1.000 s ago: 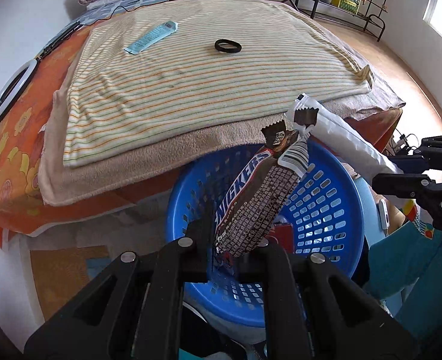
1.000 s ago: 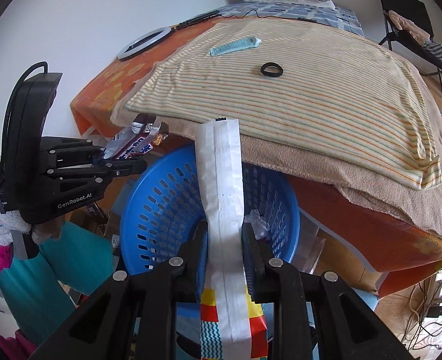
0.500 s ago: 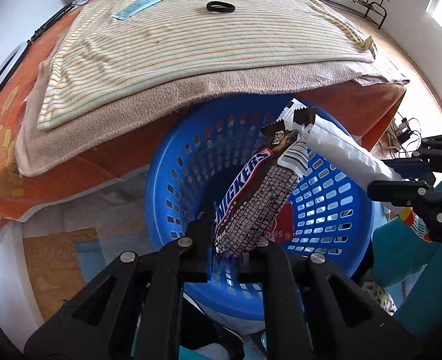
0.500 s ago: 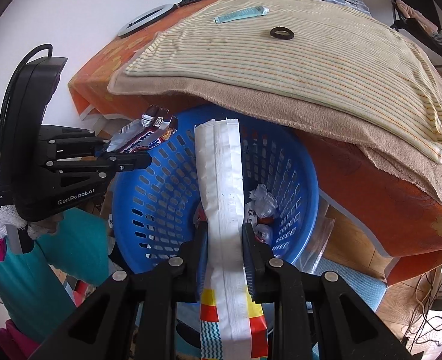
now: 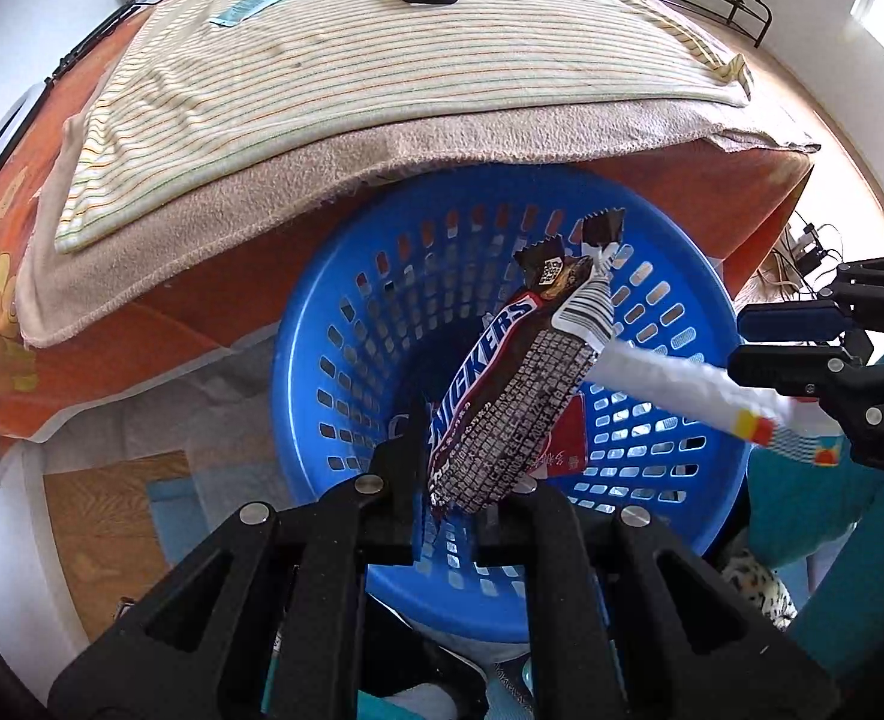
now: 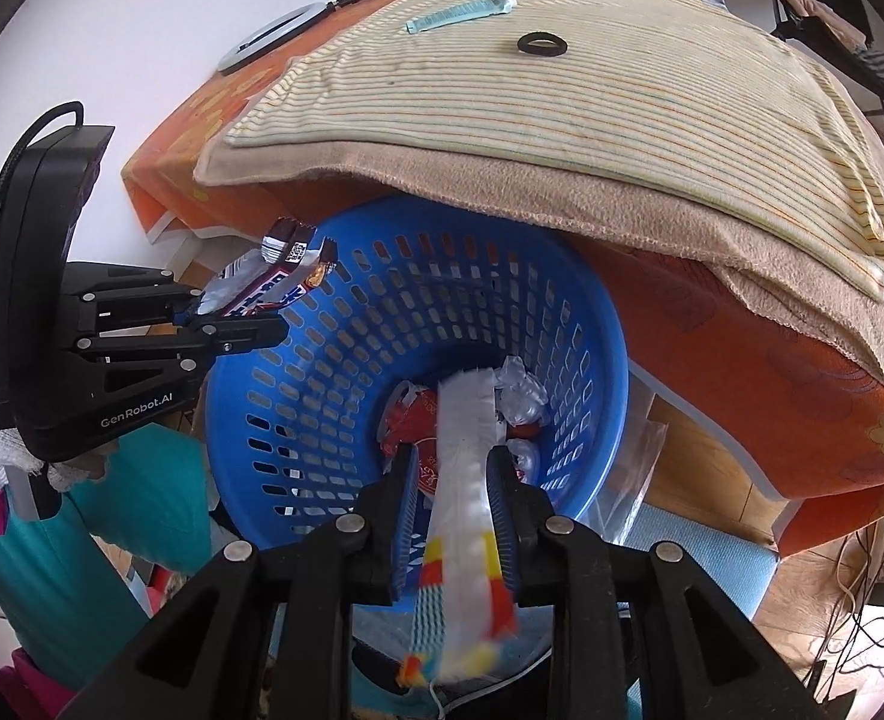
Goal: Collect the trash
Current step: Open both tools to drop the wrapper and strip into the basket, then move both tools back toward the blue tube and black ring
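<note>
Above a blue basket (image 5: pixel 346 324), the left tool (image 5: pixel 463 483) grips a Snickers wrapper (image 5: pixel 514 384); the right tool (image 6: pixel 451 480), jaws parted, frames a blurred white wrapper (image 6: pixel 463 474).

My white wrapper (image 6: pixel 465 480) is motion-blurred so can't tell if I'm gripping it, and it hides most basket (image 6: pixel 298 420) trash underneath tbh.

Bright, even daylight; a window (image 5: pixel 874 6) glares at upper right of the left view. Fisheye bends edges into black corners. The white wrapper (image 6: pixel 463 480) is motion-blurred.
</note>
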The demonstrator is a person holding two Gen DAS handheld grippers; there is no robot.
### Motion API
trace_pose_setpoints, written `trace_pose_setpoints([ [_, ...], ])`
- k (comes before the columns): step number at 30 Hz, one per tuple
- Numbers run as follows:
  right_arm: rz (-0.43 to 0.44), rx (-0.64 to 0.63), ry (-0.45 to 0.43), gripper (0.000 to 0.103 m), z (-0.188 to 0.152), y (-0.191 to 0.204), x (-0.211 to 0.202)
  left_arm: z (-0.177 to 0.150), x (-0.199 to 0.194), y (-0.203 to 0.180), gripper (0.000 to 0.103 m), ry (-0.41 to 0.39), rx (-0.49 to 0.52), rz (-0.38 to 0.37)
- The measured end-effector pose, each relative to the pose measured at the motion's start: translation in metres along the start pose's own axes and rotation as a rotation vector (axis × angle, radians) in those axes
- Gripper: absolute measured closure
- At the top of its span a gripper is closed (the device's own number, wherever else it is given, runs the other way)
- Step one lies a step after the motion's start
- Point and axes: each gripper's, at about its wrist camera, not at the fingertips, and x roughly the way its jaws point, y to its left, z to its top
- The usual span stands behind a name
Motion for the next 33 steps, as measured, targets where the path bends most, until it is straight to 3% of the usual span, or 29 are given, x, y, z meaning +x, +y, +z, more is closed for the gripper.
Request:
trace_pose_setpoints([
  [3,-0.001,0.003,0.0,0.078,0.0004,-0.0006,0.0004,0.0,0.003,-0.0014,0.09,0.011,0.002,-0.003],
  [8,-0.002,0.009,0.005,0.069,0.001,-0.0013,0.0018,0.0007,0.0036,-0.0043,0.057,0.001,0.009,-0.003],
  [10,-0.005,0.008,0.003,0.058,0.0011,-0.0013,0.0018,0.001,0.0029,-0.0057,0.056,-0.001,0.012,-0.002],
  [15,-0.023,0.01,0.002,0.042,0.0018,-0.0012,0.0014,0.0018,0.004,-0.0056,0.055,0.006,0.007,-0.001],
  [17,-0.035,0.013,0.003,0.035,0.0022,-0.0016,0.0018,0.0017,0.0041,-0.0052,0.043,0.003,0.003,-0.001],
  [22,-0.059,0.022,0.012,0.021,0.0032,-0.004,0.0034,0.0028,0.0034,-0.0023,0.033,-0.005,-0.012,0.007],
  [33,-0.123,0.005,0.029,0.016,0.0037,-0.0035,0.0073,0.0044,0.0034,0.0003,0.032,-0.008,-0.022,0.007],
])
